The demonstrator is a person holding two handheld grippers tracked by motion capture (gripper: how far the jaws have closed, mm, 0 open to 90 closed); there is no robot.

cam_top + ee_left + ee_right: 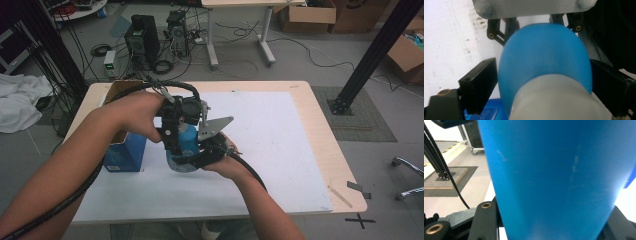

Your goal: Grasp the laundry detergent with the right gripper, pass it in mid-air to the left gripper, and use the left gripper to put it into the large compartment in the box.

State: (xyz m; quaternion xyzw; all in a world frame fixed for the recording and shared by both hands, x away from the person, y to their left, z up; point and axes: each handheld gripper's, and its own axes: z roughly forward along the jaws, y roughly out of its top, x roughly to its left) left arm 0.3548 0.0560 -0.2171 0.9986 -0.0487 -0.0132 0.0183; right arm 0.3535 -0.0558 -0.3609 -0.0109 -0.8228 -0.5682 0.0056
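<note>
- Your right gripper pinches the blue bottle with its jaws, above the surface.
- Your left gripper has jaws around the bottle's upper part; contact is unclear.
- A blue box stands just beside.

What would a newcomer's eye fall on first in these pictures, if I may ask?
Most likely the blue bottle, held above the white mat near the table's middle, with both tools meeting on it. The right tool is clamped on its body, while the left tool has its jaws on either side near the grey cap. A blue box stands open at the left.
</note>
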